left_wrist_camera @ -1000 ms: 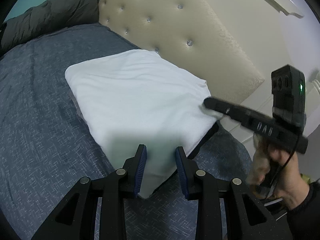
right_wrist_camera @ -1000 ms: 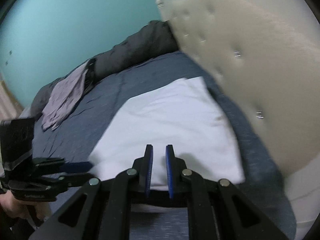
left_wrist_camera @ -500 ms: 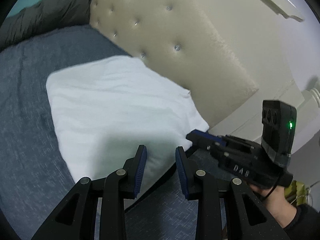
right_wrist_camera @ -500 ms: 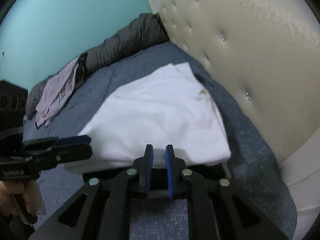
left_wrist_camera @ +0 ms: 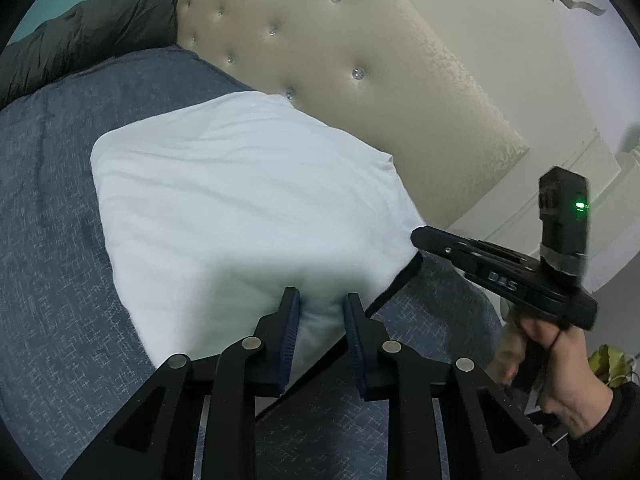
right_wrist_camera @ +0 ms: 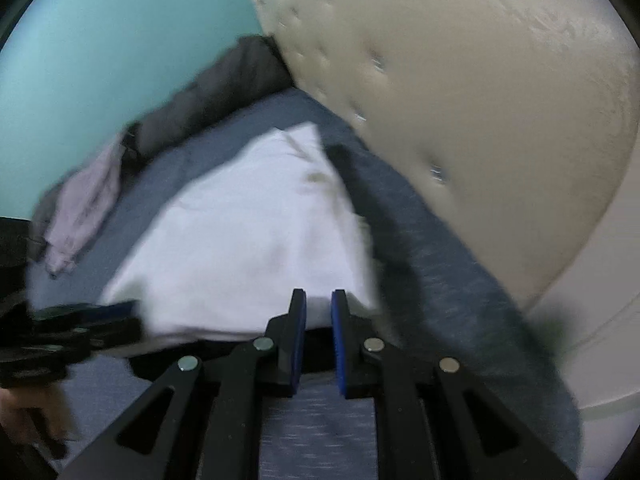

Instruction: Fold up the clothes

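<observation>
White folded garment (left_wrist_camera: 240, 208) showing plain, black edge along its underside; bedspread (left_wrist_camera: 52, 240) showing blue-grey with fine pale flecks; headboard (left_wrist_camera: 360, 52) at 12 o'clock showing cream, tufted with silvery studs; wall (right_wrist_camera: 100, 40) showing turquoise; jacket (left_wrist_camera: 80, 36) at 10 o'clock showing dark grey; left gripper (left_wrist_camera: 320, 308) showing black, blue pads

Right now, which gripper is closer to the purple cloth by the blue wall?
Left. The left gripper sits at the white garment's near left corner, on the purple cloth's side. The right gripper is at the garment's near right edge, farther away.
</observation>
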A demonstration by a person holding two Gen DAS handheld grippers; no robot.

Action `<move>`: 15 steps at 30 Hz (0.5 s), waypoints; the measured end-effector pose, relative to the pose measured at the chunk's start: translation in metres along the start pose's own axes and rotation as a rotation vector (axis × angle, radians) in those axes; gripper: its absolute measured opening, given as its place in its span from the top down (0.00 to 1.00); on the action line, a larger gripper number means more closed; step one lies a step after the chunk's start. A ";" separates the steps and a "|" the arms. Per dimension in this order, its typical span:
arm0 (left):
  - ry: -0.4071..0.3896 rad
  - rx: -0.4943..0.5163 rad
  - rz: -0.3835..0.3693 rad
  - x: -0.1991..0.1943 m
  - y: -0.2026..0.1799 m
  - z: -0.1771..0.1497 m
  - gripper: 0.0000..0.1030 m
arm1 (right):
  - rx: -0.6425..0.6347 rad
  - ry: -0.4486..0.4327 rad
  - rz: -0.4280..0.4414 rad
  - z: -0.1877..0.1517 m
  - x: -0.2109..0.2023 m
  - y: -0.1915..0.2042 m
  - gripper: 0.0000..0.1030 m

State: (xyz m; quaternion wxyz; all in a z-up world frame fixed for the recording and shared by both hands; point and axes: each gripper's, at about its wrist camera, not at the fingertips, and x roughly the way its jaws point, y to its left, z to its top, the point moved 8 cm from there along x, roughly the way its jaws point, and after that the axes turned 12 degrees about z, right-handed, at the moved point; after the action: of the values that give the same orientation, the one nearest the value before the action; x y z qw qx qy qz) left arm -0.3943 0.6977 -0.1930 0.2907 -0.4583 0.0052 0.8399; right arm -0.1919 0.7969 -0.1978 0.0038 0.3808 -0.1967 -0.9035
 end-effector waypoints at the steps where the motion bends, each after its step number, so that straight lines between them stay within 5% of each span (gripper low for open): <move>1: 0.000 0.006 0.006 0.000 -0.001 0.000 0.77 | 0.005 0.008 -0.017 0.000 0.001 -0.005 0.90; 15: -0.017 -0.032 0.017 -0.040 0.006 -0.003 0.76 | 0.029 -0.091 -0.018 0.013 -0.045 0.019 0.90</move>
State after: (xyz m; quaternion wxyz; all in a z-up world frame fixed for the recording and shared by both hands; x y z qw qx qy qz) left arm -0.3791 0.6725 -0.1654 0.2764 -0.4558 -0.0068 0.8461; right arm -0.1711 0.7913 -0.1521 -0.0187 0.3412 -0.2065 -0.9169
